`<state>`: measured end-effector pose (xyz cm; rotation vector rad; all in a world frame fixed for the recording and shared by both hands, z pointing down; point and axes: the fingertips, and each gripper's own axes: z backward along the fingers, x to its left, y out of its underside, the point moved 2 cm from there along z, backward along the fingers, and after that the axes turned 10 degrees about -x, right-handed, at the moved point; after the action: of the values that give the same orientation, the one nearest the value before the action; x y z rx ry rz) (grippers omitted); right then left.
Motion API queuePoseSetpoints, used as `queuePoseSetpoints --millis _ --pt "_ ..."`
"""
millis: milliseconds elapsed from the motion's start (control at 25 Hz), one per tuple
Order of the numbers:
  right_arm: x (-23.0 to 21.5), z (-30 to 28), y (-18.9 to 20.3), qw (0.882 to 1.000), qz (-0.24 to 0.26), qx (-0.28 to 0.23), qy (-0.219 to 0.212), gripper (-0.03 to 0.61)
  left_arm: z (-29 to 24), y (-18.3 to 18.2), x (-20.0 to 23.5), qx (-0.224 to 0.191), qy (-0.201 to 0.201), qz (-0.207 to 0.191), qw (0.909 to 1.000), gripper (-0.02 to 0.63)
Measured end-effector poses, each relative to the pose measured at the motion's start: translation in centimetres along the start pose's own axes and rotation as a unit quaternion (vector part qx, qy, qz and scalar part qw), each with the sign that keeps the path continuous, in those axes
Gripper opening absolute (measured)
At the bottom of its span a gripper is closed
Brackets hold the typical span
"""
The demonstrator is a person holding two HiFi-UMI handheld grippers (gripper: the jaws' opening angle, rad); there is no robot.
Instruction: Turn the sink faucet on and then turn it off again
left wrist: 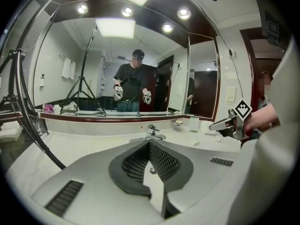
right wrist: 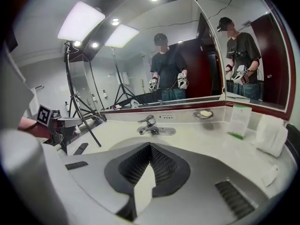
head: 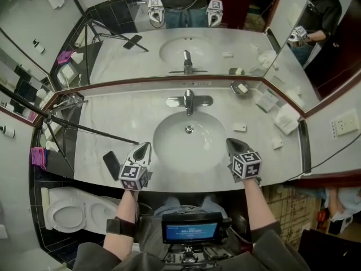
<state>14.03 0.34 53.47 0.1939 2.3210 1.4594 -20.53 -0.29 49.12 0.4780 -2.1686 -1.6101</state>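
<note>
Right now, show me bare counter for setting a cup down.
Bare marble lies left of the faucet, between basin and tripod leg. Right side is crowded: soap dish, packets, folded towels. Phone fills the front left.

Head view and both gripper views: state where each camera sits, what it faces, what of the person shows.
Head view: on the head, steeply down on sink and faucet; both forearms and left gripper, right gripper show.
Left gripper view: on the left gripper, facing faucet and mirror; shut jaws, right hand.
Right gripper view: on the right gripper, facing likewise; shut jaws.
All share the faucet.
</note>
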Motion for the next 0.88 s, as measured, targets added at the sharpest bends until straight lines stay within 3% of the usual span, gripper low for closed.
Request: queuePoseSetpoints --millis 440,560,760,880 --pt "0.3 -1.3 0.4 0.998 0.051 0.019 -0.013 0.017 -0.2 0.5 0.0 0.005 -0.006 -0.001 1.0000 0.001" --pt "0.6 -2.0 0.6 0.995 0.092 0.026 -0.016 0.017 -0.4 0.6 0.2 0.006 -0.010 0.000 0.9999 0.001" --pt "2.7 -4.6 -0.6 0.973 0.225 0.033 -0.022 0.023 -0.6 0.8 0.5 0.011 -0.014 -0.003 0.9998 0.001" --pt "4.0 -7.6 -0.3 0.950 0.307 0.044 -0.045 0.151 -0.8 0.9 0.6 0.013 -0.013 -0.005 0.9998 0.001"
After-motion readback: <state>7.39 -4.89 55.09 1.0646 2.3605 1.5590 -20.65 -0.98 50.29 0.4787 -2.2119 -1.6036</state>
